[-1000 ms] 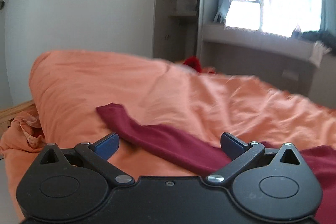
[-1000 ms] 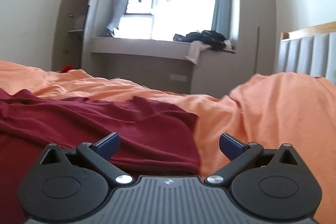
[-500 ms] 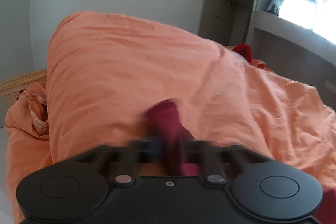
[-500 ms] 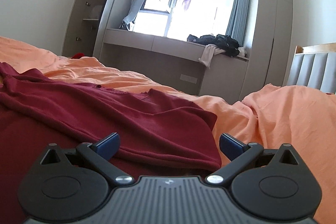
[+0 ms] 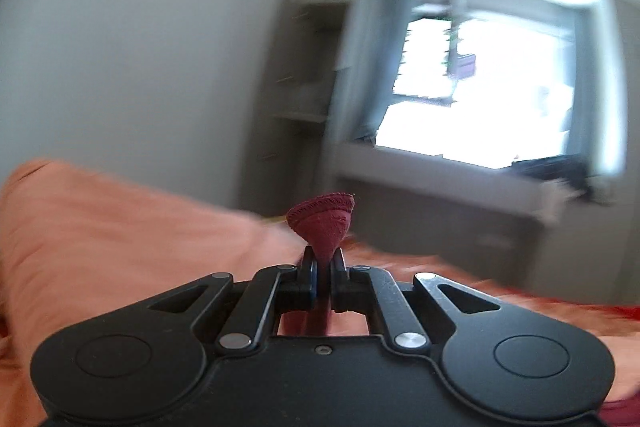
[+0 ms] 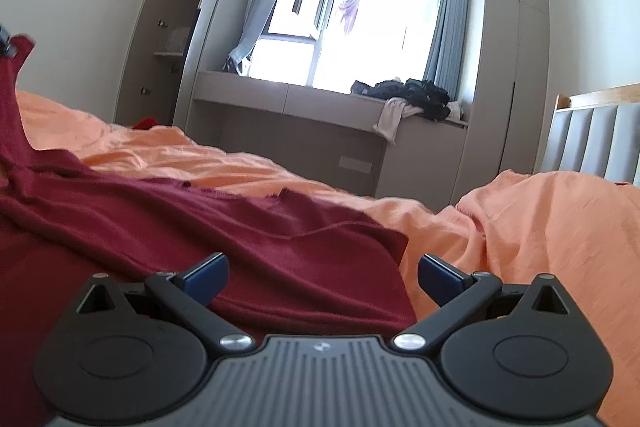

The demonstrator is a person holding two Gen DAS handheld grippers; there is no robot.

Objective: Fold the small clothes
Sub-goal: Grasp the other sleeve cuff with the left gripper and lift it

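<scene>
A dark red garment lies spread on an orange duvet. My left gripper is shut on the end of one sleeve, whose cuff sticks up between the fingers, and holds it raised above the bed. In the right wrist view that sleeve rises at the far left edge. My right gripper is open and empty, low over the garment's right edge, its blue pads apart.
The orange duvet bulges at the left. A grey window bench with dark clothes stands beyond the bed. An open wardrobe is at the left, a padded headboard at the right.
My left gripper closed on the red sleeve end and lifted it, swinging right toward the window. My right gripper stayed open and tilted up slightly.
</scene>
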